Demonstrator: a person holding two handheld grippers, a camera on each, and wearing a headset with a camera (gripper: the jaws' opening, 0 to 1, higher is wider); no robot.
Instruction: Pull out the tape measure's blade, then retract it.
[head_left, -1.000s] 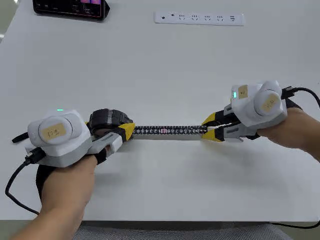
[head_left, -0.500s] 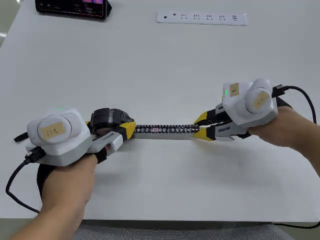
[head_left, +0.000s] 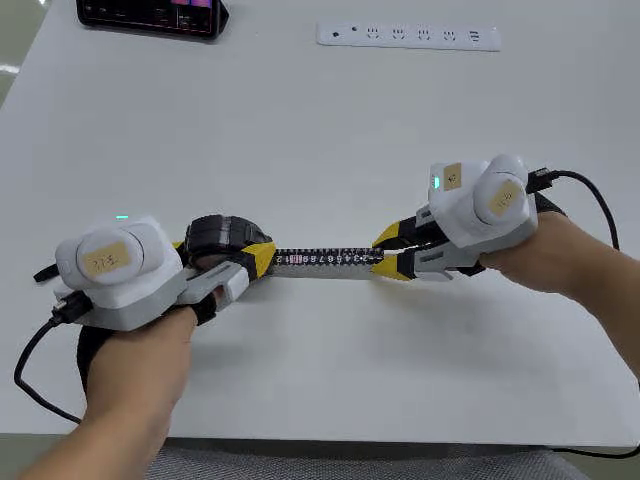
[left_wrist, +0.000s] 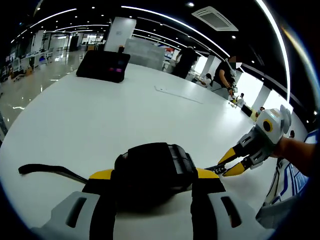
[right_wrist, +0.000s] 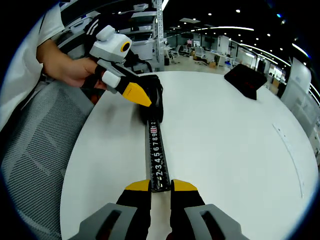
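Observation:
My left gripper (head_left: 225, 250) is shut on the black tape measure case (head_left: 220, 236) at the table's near left. In the left gripper view the case (left_wrist: 154, 167) sits between the yellow-tipped jaws of that gripper (left_wrist: 155, 176). A short length of dark blade (head_left: 325, 258) runs right from the case, just above the table. My right gripper (head_left: 385, 252) is shut on the blade's end. The right gripper view shows the numbered blade (right_wrist: 156, 155) leading from the right gripper (right_wrist: 161, 187) to the case (right_wrist: 152, 100).
A white power strip (head_left: 408, 36) lies at the table's far edge, with a dark tablet (head_left: 150, 15) at the far left. The white table (head_left: 320, 130) is bare between them and the grippers. A cable (head_left: 30, 370) trails off the near left edge.
My right gripper has moved left toward the case, still shut on the blade's end. The exposed blade is shorter. The left gripper and case have stayed put.

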